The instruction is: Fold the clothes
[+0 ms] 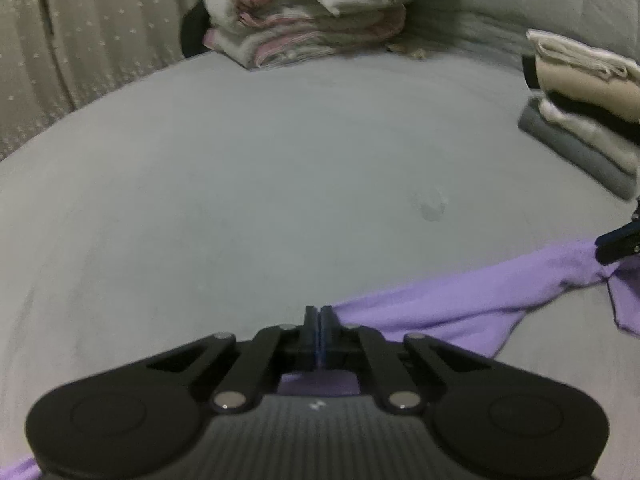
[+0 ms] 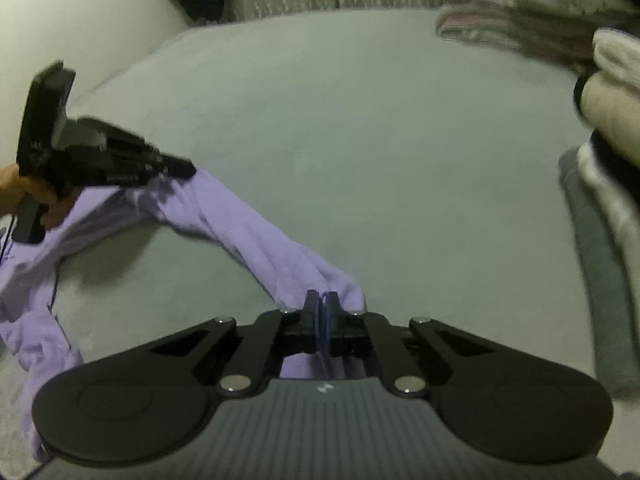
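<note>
Purple garment (image 2: 256,236): a soft, thin lilac knit stretched as a twisted band between the two claws, its long axis running from the left claw (image 1: 320,314) across to the right claw (image 2: 321,300). It lies on a grey bed surface (image 1: 240,160), smooth and matte, with one small dimple ahead and to the right of the left claw. Left claw: fingers pressed together, pinching an edge of the garment, which trails off to its right. Right claw: fingers closed on a bunched end of the fabric; the rest sweeps away to its left and hangs in loose creased folds below the left claw. Ahead of the left claw, a stack of folded pink-and-cream linens (image 1: 304,20); far right of it, a pile of folded clothes (image 1: 580,108) in cream, beige, black and grey.
</note>
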Demonstrator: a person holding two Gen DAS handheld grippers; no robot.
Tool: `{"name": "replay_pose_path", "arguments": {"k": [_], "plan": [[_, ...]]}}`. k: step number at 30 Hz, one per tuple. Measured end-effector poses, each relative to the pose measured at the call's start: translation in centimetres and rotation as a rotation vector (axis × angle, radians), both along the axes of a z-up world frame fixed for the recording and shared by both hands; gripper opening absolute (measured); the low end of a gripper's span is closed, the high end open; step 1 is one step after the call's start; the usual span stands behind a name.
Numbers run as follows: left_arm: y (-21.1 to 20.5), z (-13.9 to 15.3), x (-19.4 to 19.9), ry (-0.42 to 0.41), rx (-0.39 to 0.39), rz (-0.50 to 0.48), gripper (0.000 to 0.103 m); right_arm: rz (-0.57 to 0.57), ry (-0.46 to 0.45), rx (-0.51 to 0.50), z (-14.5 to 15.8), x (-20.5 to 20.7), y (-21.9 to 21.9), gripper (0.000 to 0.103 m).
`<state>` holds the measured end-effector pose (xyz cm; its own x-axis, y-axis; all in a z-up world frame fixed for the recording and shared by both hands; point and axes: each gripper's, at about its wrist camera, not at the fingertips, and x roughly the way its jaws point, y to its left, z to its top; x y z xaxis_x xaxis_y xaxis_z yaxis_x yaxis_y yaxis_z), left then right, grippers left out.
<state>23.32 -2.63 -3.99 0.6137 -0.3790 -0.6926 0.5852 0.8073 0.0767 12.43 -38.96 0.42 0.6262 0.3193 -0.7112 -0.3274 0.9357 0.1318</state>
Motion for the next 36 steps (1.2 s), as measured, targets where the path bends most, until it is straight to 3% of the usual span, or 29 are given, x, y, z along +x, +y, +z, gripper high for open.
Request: {"name": "replay_pose_path", "arguments": {"k": [7, 12, 23, 28, 32, 36], "plan": [[0.4, 1.7, 0.9, -0.098, -0.082, 0.116, 0.000, -0.035, -0.121, -0.108, 3.0, 1.9, 0.5, 0.002], [0.0, 1.0, 2.5, -0.126, -0.069, 0.191, 0.000, -0.070, -0.169, -0.222, 3.0, 6.2, 1.3, 0.002], [-1.1, -1.0, 5.7, -0.169, -0.019, 0.333, 0.000, -0.125, -0.135, -0.288, 0.2, 16.0, 2.5, 0.001], [-1.8, -2.4, 6.2, -0.171, 0.037, 0.343, 0.000, -0.153, -0.100, -0.278, -2.2, 17.7, 2.4, 0.001], [-2.4, -2.2, 6.5, -0.171, 0.079, 0.343, 0.001, -0.162, -0.117, -0.269, -2.0, 17.7, 2.1, 0.002], [-2.8, -0.8, 5.8, -0.159, 0.047, 0.312, 0.025, -0.185, -0.127, -0.224, -0.5, 16.8, 0.8, 0.013]]}}
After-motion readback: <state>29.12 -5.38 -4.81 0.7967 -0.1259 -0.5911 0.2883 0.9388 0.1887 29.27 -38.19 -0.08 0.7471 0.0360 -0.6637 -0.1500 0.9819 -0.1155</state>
